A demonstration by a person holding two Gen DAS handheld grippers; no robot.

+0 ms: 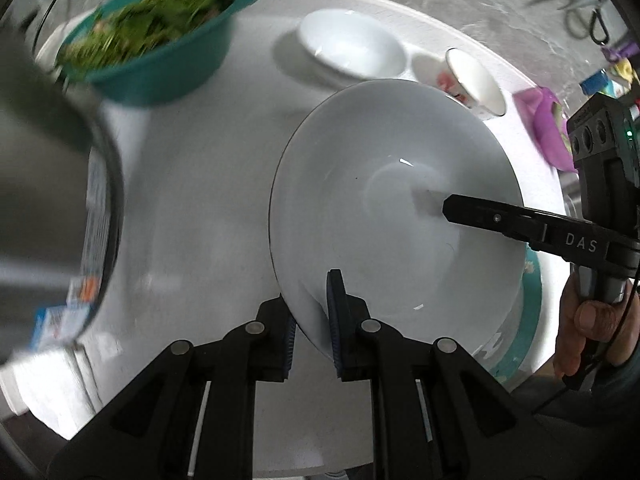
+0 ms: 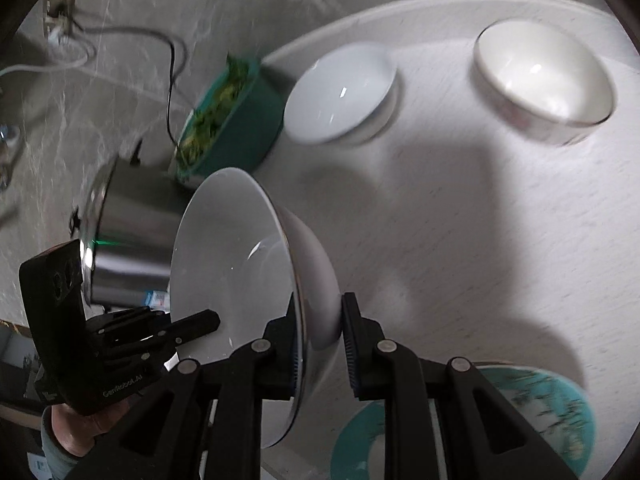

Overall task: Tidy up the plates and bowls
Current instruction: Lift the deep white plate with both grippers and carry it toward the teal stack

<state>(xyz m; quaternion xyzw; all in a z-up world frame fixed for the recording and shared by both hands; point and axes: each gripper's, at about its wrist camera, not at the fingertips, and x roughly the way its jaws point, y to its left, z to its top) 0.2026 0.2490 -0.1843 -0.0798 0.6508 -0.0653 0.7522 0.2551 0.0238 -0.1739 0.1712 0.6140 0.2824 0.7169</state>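
Note:
A large white bowl hangs tilted above the round white table, held from two sides. My left gripper is shut on its near rim, one finger inside and one outside. My right gripper reaches in from the right, with one finger lying inside the bowl. In the right wrist view the right gripper pinches the wall of the bowl, and the left gripper grips the far rim. A small white bowl and a patterned white bowl stand farther back on the table.
A teal bowl of green leaves and a steel pot stand at the left. A teal patterned plate lies below the held bowl, at the table's edge. A purple object sits at the right, and cables lie on the floor.

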